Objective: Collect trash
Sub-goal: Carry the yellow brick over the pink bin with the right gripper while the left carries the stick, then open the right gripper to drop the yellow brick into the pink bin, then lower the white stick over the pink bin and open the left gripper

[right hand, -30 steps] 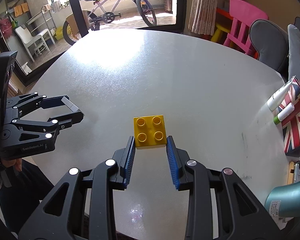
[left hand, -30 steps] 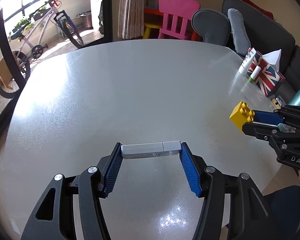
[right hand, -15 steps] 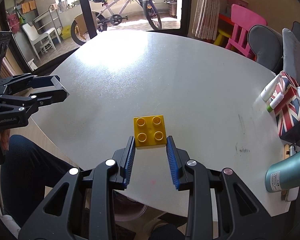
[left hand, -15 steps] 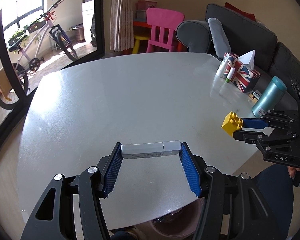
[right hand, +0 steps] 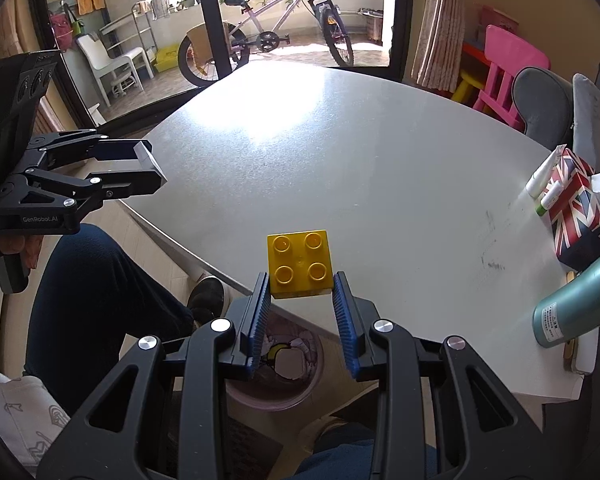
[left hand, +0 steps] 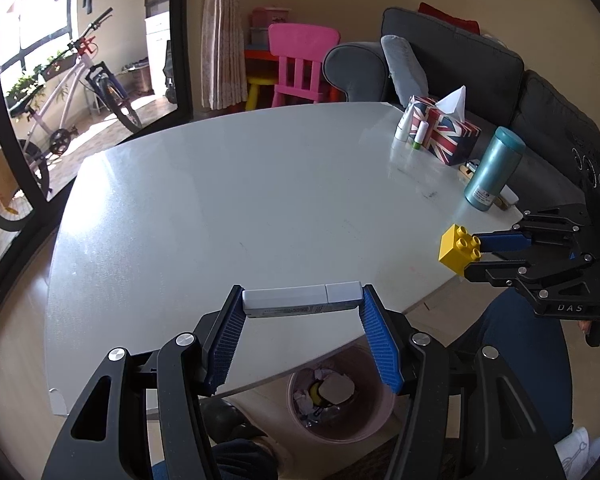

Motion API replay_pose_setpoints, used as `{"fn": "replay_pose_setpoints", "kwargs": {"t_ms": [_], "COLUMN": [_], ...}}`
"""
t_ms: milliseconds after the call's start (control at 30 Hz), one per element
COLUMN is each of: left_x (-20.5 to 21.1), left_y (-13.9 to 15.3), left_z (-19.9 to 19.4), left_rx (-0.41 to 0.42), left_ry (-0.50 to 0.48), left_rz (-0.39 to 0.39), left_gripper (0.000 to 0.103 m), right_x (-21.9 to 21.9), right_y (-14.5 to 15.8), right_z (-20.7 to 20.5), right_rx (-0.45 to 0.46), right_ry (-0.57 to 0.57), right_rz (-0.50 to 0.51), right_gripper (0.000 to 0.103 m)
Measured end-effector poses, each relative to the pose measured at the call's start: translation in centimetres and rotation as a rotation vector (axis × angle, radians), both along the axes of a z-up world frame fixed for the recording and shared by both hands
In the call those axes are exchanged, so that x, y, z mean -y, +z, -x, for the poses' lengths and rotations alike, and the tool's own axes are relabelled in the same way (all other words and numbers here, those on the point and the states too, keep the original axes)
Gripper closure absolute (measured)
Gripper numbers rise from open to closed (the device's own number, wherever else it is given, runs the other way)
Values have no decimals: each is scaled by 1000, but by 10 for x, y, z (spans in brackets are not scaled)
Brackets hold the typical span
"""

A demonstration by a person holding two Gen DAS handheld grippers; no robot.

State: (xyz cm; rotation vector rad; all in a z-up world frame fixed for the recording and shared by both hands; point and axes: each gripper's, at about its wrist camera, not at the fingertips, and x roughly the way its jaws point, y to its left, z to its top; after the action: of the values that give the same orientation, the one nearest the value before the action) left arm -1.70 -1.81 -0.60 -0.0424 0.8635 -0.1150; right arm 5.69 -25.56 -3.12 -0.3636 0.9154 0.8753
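Note:
My left gripper [left hand: 302,300] is shut on a white USB stick [left hand: 300,300], held crosswise above the near table edge. It also shows in the right wrist view [right hand: 140,166]. My right gripper [right hand: 300,280] is shut on a yellow toy brick [right hand: 300,262], held over the table edge; the brick also shows in the left wrist view [left hand: 458,248]. A pink trash bin [left hand: 340,400] with crumpled paper stands on the floor under the table edge, below both grippers; it also shows in the right wrist view [right hand: 276,364].
The round white table [left hand: 240,200] carries a flag-patterned tissue box [left hand: 446,132], small tubes [left hand: 404,124] and a teal bottle [left hand: 492,168] at its right side. The person's legs [right hand: 92,280] are by the bin. A sofa and pink chair stand behind.
Both grippers have pulled back and risen from over the table to its near edge, each still holding its item. The trash bin has come into view below.

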Motion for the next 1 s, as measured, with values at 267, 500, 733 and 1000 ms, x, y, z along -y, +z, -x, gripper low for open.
{"fn": "replay_pose_setpoints", "kwargs": {"t_ms": [267, 500, 733, 1000], "left_x": [3, 4, 5, 9], "left_y": [1, -2, -4, -5], "left_z": [18, 23, 24, 23], "left_rx": [-4, -9, -19, -29], "left_ry": [-17, -23, -36, -57], "left_rz": [17, 22, 27, 34], "left_gripper": [46, 46, 46, 46], "right_x": [-4, -9, -3, 3], "right_y": [-16, -19, -11, -9], "right_z": [27, 40, 30, 19], "right_rx": [-67, -95, -78, -66], "right_ry": [62, 115, 63, 14], "right_rz": [4, 4, -24, -31], "right_gripper": [71, 53, 11, 10]}}
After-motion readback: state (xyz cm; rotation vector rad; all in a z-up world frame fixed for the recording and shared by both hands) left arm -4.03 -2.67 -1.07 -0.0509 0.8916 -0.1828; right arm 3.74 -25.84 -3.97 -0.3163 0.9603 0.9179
